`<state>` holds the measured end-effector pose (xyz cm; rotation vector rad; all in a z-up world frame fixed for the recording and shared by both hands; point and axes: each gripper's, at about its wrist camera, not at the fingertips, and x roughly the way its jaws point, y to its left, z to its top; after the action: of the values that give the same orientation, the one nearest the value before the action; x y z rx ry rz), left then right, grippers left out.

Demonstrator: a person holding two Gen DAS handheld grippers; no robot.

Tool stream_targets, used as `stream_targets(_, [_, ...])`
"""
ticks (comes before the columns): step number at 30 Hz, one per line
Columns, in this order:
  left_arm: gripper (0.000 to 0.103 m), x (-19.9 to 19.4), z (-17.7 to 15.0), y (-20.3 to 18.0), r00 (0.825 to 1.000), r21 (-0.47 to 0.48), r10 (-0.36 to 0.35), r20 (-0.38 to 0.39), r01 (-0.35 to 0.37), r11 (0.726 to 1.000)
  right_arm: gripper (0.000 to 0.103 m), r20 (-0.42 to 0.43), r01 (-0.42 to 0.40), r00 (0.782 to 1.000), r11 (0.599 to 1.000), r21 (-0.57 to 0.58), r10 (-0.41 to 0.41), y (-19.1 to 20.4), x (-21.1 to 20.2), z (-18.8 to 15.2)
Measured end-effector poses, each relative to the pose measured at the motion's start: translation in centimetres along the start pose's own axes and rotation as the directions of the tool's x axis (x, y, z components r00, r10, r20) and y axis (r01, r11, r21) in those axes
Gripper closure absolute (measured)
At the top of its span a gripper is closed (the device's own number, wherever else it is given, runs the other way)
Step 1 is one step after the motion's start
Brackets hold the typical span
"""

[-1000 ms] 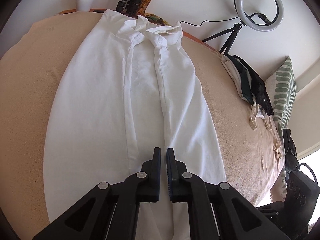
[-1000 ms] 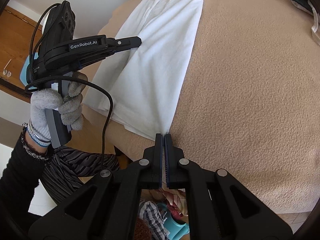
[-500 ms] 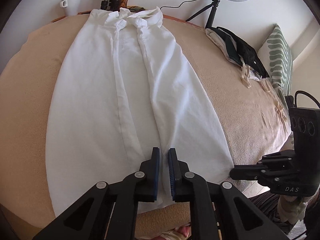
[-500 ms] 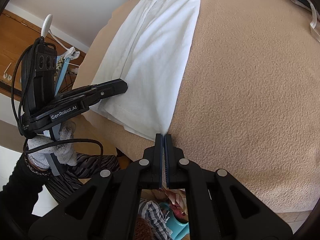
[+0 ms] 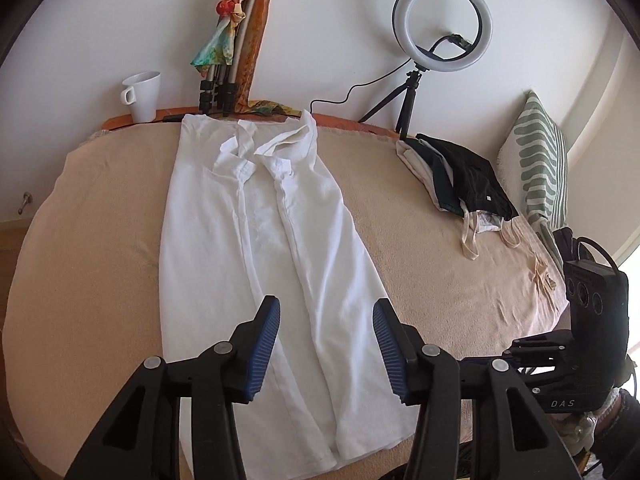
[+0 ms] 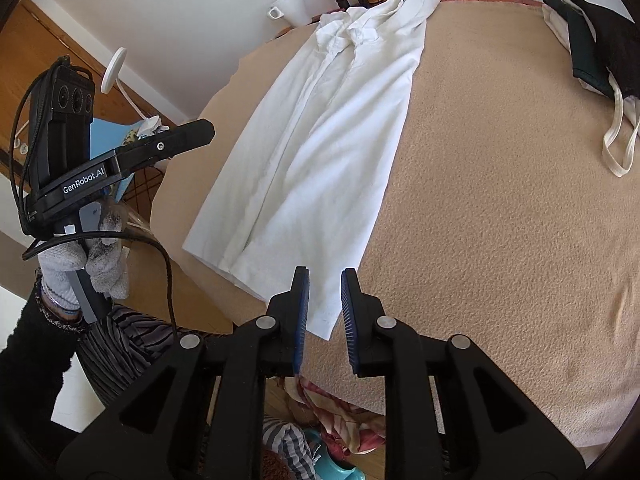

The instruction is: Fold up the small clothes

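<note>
So the white shirt [image 5: 256,248] is laid out flat on a beige blanket [image 5: 420,248], folded lengthwise into a long narrow strip, collar at the far end by the wall and the hem at the near edge. Both sides are tucked in toward the button placket.

Left gripper [image 5: 326,338] hangs above the near end of the shirt, jaws opening and already spread pretty wide, nothing between them, just the cloth lying below. Right gripper [image 6: 324,314] is over the near right corner of the hem, jaws also opening but only a narrow gap so far. The corner shows through that gap, but the pads aren't pressing on it as far as I can see.

In the right wrist view you can see the left gripper off to the left, held by a gloved hand [image 6: 82,264] past the blanket's edge.

Other stuff: white mug [image 5: 141,95] far left, a ring light [image 5: 442,24] on a small tripod against the wall, a pile of dark and cream clothes [image 5: 464,176] far right, and a green-striped pillow [image 5: 540,160] beyond that.
</note>
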<state>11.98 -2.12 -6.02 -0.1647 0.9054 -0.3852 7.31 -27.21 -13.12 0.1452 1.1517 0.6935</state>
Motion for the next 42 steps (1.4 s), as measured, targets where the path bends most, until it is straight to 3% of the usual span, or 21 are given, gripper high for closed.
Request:
stream_targets(6, [0.038, 2.5, 6.8, 1.0, 0.999, 0.052, 0.000, 0.045, -0.002, 0.999, 0.075, 0.074, -0.043, 0.996, 0.999, 0.016, 0.042, 0.8, -1.6, 3.9])
stream_targets(10, [0.035, 6.4, 10.8, 0.9, 0.999, 0.125, 0.025, 0.026, -0.028, 0.992, 0.073, 0.131, 0.003, 0.991, 1.000, -0.009, -0.001, 0.7, -2.4, 7.1])
stream_targets(11, [0.030, 7.8, 11.7, 0.8, 1.000, 0.148, 0.024, 0.000, -0.024, 0.989, 0.073, 0.149, 0.017, 0.989, 1.000, -0.014, -0.014, 0.1, -2.6, 7.7])
stream_targets(13, [0.029, 10.7, 13.3, 0.6, 0.998, 0.182, 0.044, -0.048, -0.034, 0.983, 0.073, 0.182, 0.041, 0.983, 0.999, -0.017, -0.037, -1.6, -2.6, 9.2])
stream_targets(22, [0.030, 21.8, 17.9, 0.5, 0.982, 0.345, 0.174, -0.078, -0.137, 0.929, 0.073, 0.180, 0.021, 0.983, 0.994, 0.112, -0.041, -11.5, 1.2, 14.0])
stream_targets(24, [0.036, 23.5, 18.3, 0.9, 0.978, 0.352, 0.192, -0.081, -0.152, 0.923, 0.073, 0.181, 0.014, 0.983, 0.991, 0.132, -0.038, -13.1, 1.7, 14.9])
stream_targets(26, [0.087, 24.8, 18.8, 1.6, 0.976, 0.340, 0.192, -0.101, -0.147, 0.929, 0.073, 0.186, 0.001, 0.982, 0.989, 0.148, -0.029, -14.6, 2.3, 16.2])
stream_targets(28, [0.101, 25.3, 19.2, 2.4, 0.980, 0.307, 0.177, -0.092, -0.141, 0.941, 0.073, 0.189, -0.003, 0.982, 0.988, 0.157, -0.027, -15.6, 2.9, 17.4])
stream_targets(32, [0.103, 22.6, 20.0, 4.2, 0.991, 0.194, 0.131, 0.011, -0.131, 0.972, 0.073, 0.197, -0.007, 0.980, 0.990, 0.143, -0.022, -16.5, 4.0, 20.0])
stream_targets(35, [0.103, 20.2, 20.3, 6.2, 0.989, 0.124, 0.127, 0.075, -0.136, 0.983, 0.073, 0.200, 0.000, 0.979, 0.992, 0.122, -0.025, -16.6, 5.2, 22.5])
stream_targets(39, [0.103, 18.6, 20.2, 9.0, 0.987, 0.043, 0.138, 0.084, -0.142, 0.989, 0.073, 0.213, 0.012, 0.976, 0.995, 0.098, -0.033, -16.2, 7.2, 26.2])
stream_targets(42, [0.103, 18.6, 19.4, 10.4, 0.978, 0.022, 0.185, 0.099, -0.188, 0.982, 0.073, 0.214, 0.017, 0.976, 0.995, 0.102, -0.039, -16.4, 9.1, 29.1])
